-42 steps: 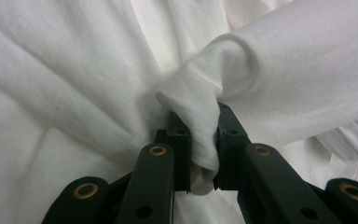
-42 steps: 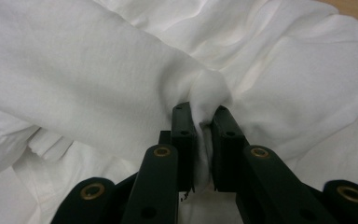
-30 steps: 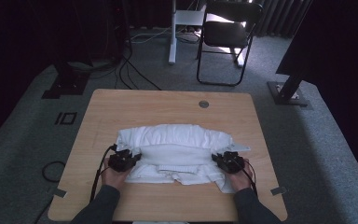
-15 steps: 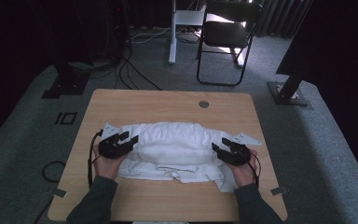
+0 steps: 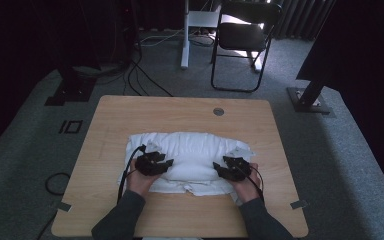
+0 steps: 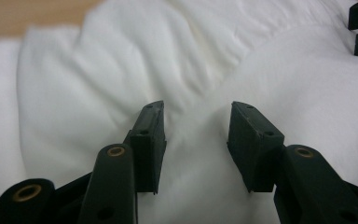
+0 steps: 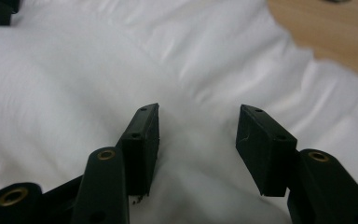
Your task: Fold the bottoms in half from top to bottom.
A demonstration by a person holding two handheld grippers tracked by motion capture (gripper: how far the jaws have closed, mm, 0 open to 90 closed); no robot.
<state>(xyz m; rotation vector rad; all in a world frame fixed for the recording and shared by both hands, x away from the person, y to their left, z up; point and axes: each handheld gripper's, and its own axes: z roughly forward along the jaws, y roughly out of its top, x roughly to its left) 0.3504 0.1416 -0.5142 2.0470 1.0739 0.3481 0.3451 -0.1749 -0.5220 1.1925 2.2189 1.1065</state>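
Observation:
A white cloth [image 5: 192, 147] lies folded and bunched on the wooden table [image 5: 180, 107]. My left gripper [image 5: 167, 162] hovers over the cloth's left front part, pointing right toward the middle. Its jaws [image 6: 196, 135] stand apart and have just been closing a little; only the cloth surface [image 6: 98, 70] lies below them, with nothing pinched. My right gripper [image 5: 219, 169] sits over the right front part, pointing left. Its jaws [image 7: 196, 140] are likewise apart, closing slightly, with loose cloth [image 7: 74, 70] beneath. Each gripper view catches the other gripper's tips at a top corner.
A round grommet [image 5: 218, 111] sits near the table's far edge. Bare wood surrounds the cloth on all sides. Beyond the table stand a black chair [image 5: 245, 35], stand bases and floor cables [image 5: 145, 80].
Both grippers let go of the cloth's front edge, swung out to its sides, then came inward over it. Their jaws went from shut to open. The cloth now bulges in the middle.

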